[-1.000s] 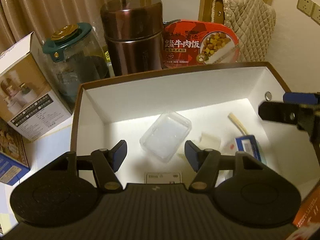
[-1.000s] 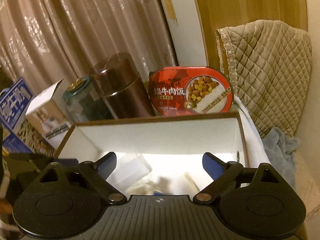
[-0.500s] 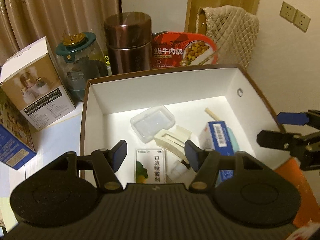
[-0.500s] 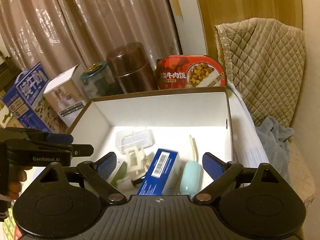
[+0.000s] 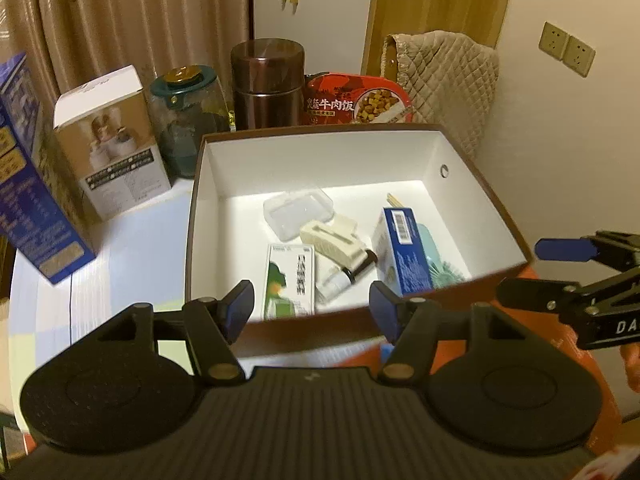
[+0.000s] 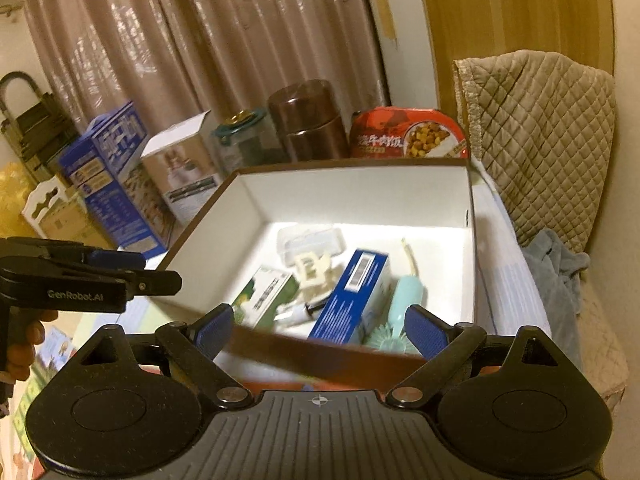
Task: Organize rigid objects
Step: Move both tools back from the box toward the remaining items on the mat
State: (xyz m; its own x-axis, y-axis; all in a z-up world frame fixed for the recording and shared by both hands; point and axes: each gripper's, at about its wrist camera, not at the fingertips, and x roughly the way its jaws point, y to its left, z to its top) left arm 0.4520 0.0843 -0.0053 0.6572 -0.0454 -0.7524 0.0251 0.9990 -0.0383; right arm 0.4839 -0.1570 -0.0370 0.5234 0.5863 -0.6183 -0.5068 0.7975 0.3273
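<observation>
Left wrist view is showing the left gripper [image 5: 311, 304] and right gripper [image 5: 532, 270] both spread open and gripping nothing near the box [image 5: 320, 138], where the blue carton [image 5: 402, 256] is leaning at right, so I would be approaching it slowly from above.

The left hand-held gripper [image 5: 311, 304] is sitting with its jaws spread wide and nothing between its blue-padded fingers [image 5: 239, 307], pointing forward and slightly downward. The right hand-held gripper [image 6: 319, 330] is likewise gaping wide and holding nothing, its blue pads [image 6: 421, 332] angling outward at either side. Each is showing in the other's view: the right one is reaching in from the right edge of the left wrist camera with its fingers apart, and the left one is coming in from the left edge of the right wrist camera, a person's hand [image 6: 20, 344] gripping its handle.
</observation>
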